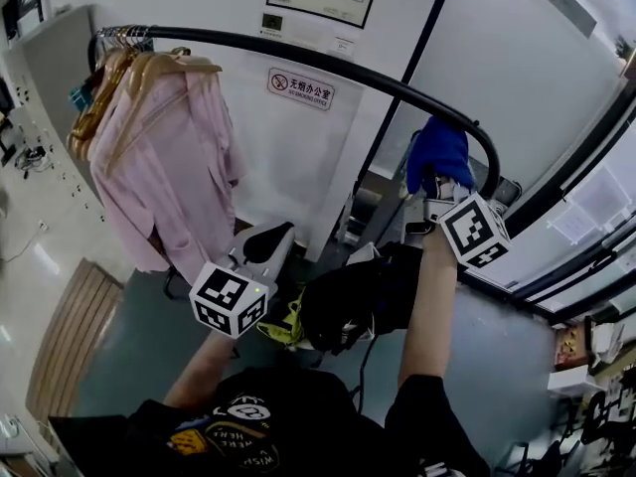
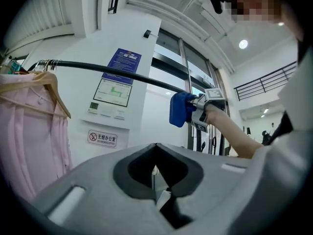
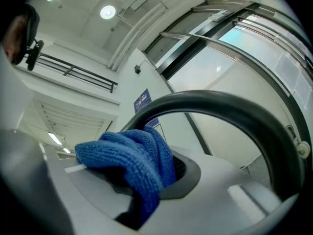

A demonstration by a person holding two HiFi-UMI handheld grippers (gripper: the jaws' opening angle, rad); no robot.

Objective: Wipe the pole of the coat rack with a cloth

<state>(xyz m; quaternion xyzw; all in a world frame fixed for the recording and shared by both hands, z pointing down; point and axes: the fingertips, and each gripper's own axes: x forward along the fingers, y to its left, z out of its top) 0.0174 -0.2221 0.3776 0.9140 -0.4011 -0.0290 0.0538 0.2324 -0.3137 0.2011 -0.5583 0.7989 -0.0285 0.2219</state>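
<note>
Wiping step, I judge: right gripper (image 1: pixel 438 185), jaws clamped on blue cloth (image 1: pixel 437 150), at the pole's (image 1: pixel 298 52) right bend; left gripper (image 1: pixel 261 252) low, jaws together, empty; next, slide cloth toward hangers (image 1: pixel 124 78).

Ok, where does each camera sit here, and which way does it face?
Head view: on the person's head, facing steeply down at the coat rack pole and pink shirt; forearms, left tongs and right tongs show.
Left gripper view: on the left tongs, shut and empty, facing up and across toward the right tongs.
Right gripper view: on the right tongs, facing up past the pole at the ceiling, shut on the blue cloth.
Shared: all three show pole and cloth.
</note>
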